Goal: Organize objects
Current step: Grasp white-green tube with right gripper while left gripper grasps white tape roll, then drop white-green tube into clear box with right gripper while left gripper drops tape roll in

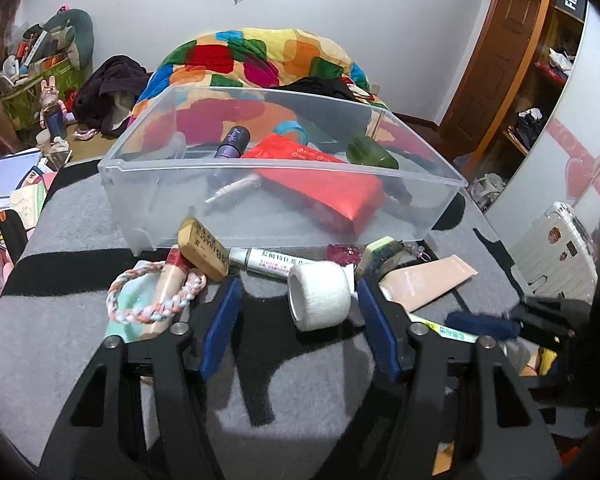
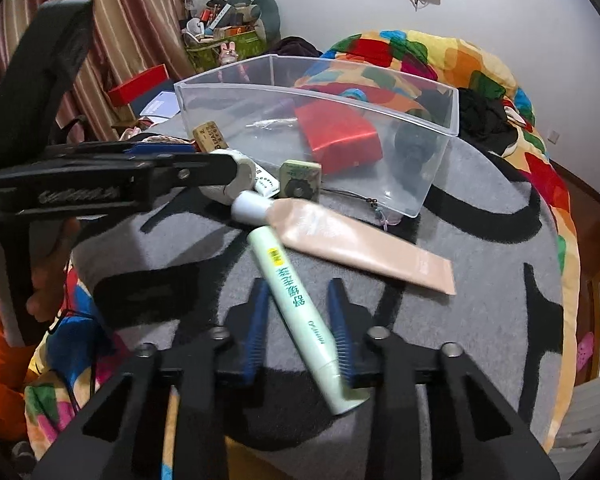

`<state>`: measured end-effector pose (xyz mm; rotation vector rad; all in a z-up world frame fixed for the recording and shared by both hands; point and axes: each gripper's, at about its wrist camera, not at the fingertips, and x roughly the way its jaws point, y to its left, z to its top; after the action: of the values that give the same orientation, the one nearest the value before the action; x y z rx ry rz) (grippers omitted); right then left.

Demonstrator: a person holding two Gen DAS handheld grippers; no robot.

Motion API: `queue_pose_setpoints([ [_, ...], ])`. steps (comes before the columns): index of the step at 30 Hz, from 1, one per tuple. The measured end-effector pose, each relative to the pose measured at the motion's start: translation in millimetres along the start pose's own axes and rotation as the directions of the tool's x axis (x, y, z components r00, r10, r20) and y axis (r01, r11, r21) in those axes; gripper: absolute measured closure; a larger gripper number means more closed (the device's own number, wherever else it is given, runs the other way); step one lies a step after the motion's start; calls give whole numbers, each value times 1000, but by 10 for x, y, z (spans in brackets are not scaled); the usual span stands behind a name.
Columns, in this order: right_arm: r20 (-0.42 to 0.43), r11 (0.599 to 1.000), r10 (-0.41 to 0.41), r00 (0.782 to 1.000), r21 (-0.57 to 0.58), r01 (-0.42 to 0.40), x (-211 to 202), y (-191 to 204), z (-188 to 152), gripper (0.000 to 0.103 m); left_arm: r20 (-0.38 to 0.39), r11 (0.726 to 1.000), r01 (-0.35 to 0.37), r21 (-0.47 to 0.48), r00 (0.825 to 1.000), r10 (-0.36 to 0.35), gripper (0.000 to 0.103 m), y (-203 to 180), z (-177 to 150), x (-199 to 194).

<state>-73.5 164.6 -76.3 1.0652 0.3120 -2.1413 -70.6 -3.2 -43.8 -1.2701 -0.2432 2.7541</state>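
Observation:
A clear plastic bin stands on a grey and black blanket and holds a red packet, a purple bottle, a green bottle and a white tube. My left gripper is open, its blue fingers on either side of a white tape roll. My right gripper is open around a pale green tube, which lies on the blanket. A beige tube lies just beyond it.
In front of the bin lie a braided ring, a tan block, a white marker tube, a green-faced tag and a pink charm. A colourful quilt is behind. Clutter lies on the left floor.

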Motion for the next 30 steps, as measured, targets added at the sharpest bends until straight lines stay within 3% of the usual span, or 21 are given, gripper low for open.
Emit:
queue_pose_setpoints([
  [2,3,1000,10,1000,9,-10,-27,10,-19,89,-7,1000,1,3,1000,-1,56,-15,6,36],
  [7,17,999,24,1000,31,-24,-115,5,-71,89,-24,1000,1,11,1000,-1,77,-36,4,134],
  [15,97,998,13,995,59,-19,-348,-53,51,89,24,1000,-7,22,1000,6,79,-44,27,-11],
  [30,229,993,-92,969,92,73,-401,-288,839,89,211,1000,-20,-7,977,21,79,124,480,-536],
])
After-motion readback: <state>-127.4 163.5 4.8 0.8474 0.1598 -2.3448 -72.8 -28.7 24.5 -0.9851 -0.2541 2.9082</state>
